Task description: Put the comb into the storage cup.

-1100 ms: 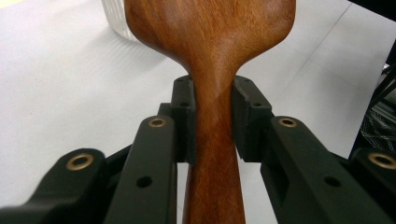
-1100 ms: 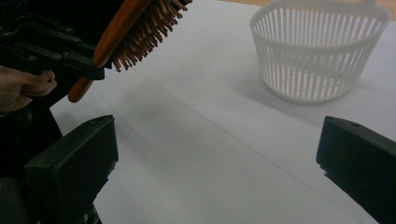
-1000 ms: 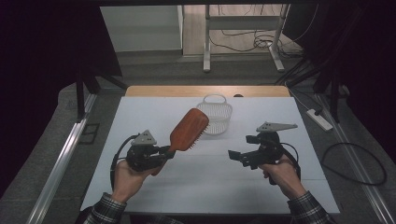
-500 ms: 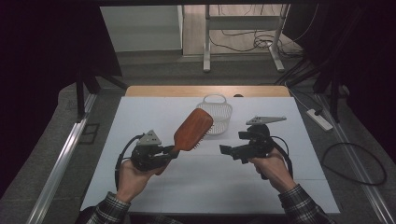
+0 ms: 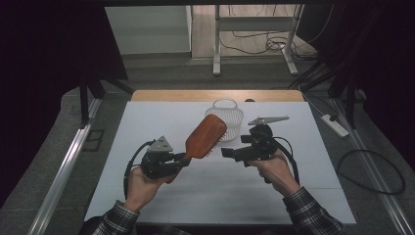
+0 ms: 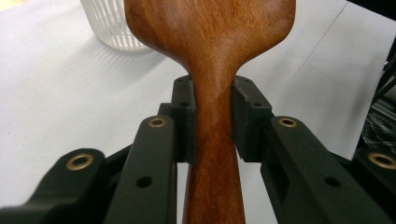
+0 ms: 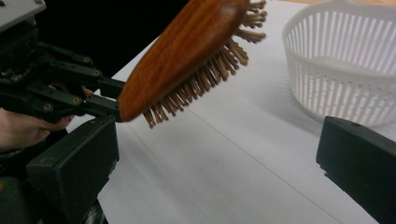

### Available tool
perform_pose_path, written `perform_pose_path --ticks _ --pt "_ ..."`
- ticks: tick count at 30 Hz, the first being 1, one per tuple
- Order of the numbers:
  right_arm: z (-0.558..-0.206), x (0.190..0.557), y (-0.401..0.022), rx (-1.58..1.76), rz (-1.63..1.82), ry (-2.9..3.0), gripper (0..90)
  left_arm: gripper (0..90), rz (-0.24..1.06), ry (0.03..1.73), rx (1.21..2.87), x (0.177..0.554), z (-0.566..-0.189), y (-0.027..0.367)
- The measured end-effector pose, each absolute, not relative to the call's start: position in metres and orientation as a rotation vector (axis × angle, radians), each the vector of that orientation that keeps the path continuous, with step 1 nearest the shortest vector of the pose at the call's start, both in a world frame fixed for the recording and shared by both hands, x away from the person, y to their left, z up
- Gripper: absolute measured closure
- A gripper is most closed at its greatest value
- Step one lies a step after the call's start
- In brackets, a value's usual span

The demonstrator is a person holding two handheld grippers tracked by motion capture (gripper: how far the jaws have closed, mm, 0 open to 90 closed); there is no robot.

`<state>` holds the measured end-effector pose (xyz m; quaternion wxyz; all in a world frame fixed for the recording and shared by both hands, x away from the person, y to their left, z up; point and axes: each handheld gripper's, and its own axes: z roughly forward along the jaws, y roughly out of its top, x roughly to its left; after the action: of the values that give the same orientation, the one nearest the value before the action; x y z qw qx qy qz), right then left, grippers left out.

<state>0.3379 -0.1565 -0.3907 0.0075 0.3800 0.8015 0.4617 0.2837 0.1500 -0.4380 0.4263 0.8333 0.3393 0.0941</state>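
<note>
A wooden hairbrush (image 5: 205, 137) hangs tilted above the white table top (image 5: 147, 122), bristles facing down and to the right. My left gripper (image 5: 183, 159) is shut on its handle; in the left gripper view the pads (image 6: 184, 116) press both sides of the brush's narrow neck (image 6: 212, 116). My right gripper (image 5: 226, 152) points left at the brush head and stands open. In the right gripper view its jaws (image 7: 217, 158) are wide apart, with nothing between them. There the bristled head (image 7: 187, 56) hangs just ahead and above, and the left gripper (image 7: 70, 93) shows behind it.
A white slotted basket (image 5: 225, 115) stands at the back middle of the table, just behind the brush head; it looks empty (image 7: 345, 70). The table's wooden back edge (image 5: 215, 95) lies behind it. A power strip (image 5: 335, 125) and cables lie on the floor at the right.
My right gripper has moved left, closer to the brush head. The left gripper and the brush have stayed almost where they were.
</note>
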Motion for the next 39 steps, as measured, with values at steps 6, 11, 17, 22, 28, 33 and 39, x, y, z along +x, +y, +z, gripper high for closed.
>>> perform_pose_path --ticks 6,11,17,22,28,33,39 --pt "-0.389 0.344 -0.148 1.205 1.469 2.501 0.0 72.6 0.235 0.841 2.073 0.285 -0.437 0.146" --pt "-0.39 0.35 -0.142 1.23 1.497 2.5 0.0 72.6 0.231 0.828 2.066 0.286 -0.436 0.143" --pt "-0.391 0.357 -0.138 1.258 1.532 2.494 0.0 72.6 0.232 0.816 2.061 0.287 -0.435 0.138" --pt "-0.391 0.361 -0.133 1.258 1.525 2.488 0.0 72.6 0.23 0.803 2.055 0.287 -0.434 0.134" --pt "-0.391 0.365 -0.124 1.251 1.509 2.494 0.0 72.6 0.235 0.792 2.048 0.287 -0.433 0.13" --pt "-0.392 0.369 -0.117 1.259 1.513 2.5 0.0 72.6 0.236 0.786 2.046 0.286 -0.432 0.129" --pt "-0.392 0.37 -0.11 1.258 1.497 2.509 0.0 72.6 0.247 0.785 2.041 0.285 -0.432 0.13"
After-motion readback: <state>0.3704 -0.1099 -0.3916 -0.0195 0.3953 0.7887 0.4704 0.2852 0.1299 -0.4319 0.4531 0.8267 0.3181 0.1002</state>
